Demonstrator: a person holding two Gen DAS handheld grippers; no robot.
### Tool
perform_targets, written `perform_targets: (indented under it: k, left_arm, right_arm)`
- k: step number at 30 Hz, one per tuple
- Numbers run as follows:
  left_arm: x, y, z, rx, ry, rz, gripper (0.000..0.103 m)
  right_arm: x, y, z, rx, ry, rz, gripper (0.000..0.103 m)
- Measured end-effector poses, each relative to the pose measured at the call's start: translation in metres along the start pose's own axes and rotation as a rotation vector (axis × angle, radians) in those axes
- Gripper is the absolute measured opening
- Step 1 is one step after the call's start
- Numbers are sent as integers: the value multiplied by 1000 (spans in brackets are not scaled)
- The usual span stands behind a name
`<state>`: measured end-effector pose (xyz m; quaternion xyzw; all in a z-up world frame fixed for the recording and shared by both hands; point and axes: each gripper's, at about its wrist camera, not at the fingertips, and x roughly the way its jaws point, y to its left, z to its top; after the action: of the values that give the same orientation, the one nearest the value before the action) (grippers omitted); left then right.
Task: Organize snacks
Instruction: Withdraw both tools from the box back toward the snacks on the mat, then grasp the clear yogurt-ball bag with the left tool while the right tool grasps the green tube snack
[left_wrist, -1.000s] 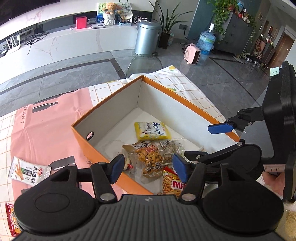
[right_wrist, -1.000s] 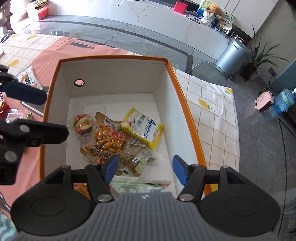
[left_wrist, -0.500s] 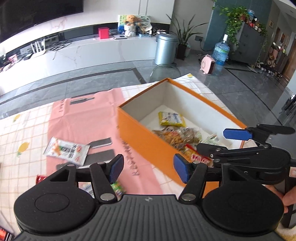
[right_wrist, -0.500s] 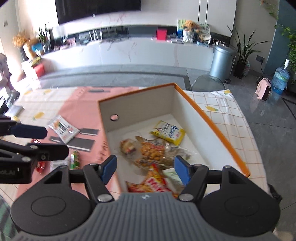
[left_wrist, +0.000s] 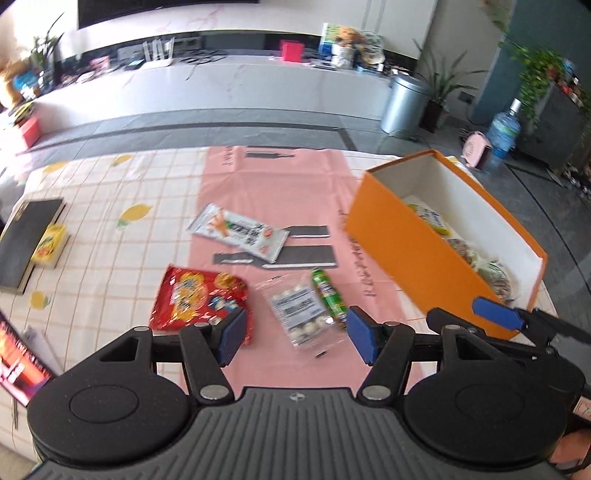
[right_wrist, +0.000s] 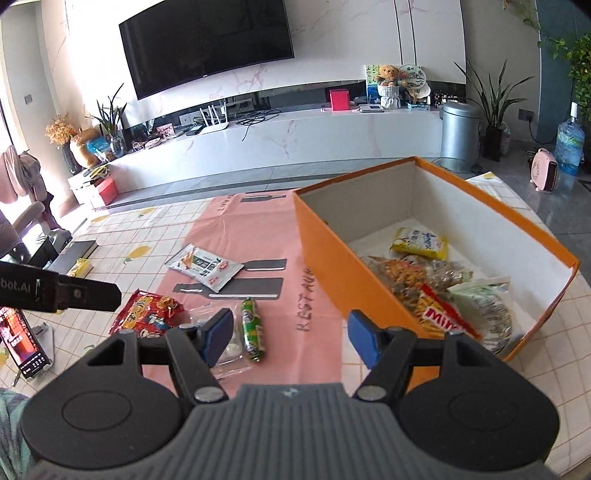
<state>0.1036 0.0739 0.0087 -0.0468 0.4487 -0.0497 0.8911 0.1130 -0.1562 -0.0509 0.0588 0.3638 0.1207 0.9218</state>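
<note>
An orange box (left_wrist: 402, 254) (right_wrist: 332, 258) with white inside stands on the table's right side and holds several snack packs, among them a yellow one (right_wrist: 419, 242). Loose on the pink mat lie a white pack (left_wrist: 238, 232) (right_wrist: 203, 266), a red bag (left_wrist: 195, 297) (right_wrist: 147, 314), a clear bag of white candies (left_wrist: 299, 310) and a green tube (left_wrist: 328, 293) (right_wrist: 252, 328). My left gripper (left_wrist: 293, 338) is open and empty just above the clear bag. My right gripper (right_wrist: 290, 336) is open and empty beside the box's near corner.
A checked cloth (left_wrist: 110, 192) covers the table under the pink mat (left_wrist: 280, 177). A dark book (left_wrist: 27, 243) and a yellow packet (left_wrist: 50, 245) lie at the far left. A phone (right_wrist: 22, 339) stands at the left edge.
Both grippers have pulled back out of the box and swung left. The left one has come over the loose snacks on the mat; both stay open and empty.
</note>
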Motion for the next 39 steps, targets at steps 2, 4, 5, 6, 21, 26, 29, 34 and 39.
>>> perform_targets:
  k: [2,4,5,6,21,26,29,34,39]
  left_arm:
    - [2,13,-5,-21,5,9,73]
    - [5,19,-8,-36,8,3,73]
    - [6,22,-11,-48,6,-5,72]
    - [9,25,-13,-62,2,-18,72]
    - [69,22,-13,-125,30,-90,55]
    - [90,19,-12,-143,45,-108,46]
    - [105,19,-13,-166,54,-116,45]
    - [121,23,-16,-204,72,-123,45]
    - [131,27,-19,-251,83,-124,47]
  right_arm:
    - [6,6,-9,3,12,4,66]
    - [13,10,-14,-1,26,3,66]
    - [17,13,-17,-1,35,3,65]
    - [20,14,-20,-3,45,3,61]
    - [78,23,-24,-145,116,56,32]
    - [107,23,-16,-199,142,59,29]
    - [122,22,-13,-210,159,84,29]
    - [141,21,-9,-222,171,115,24]
    - [154,20,-9,-205,180,141,20]
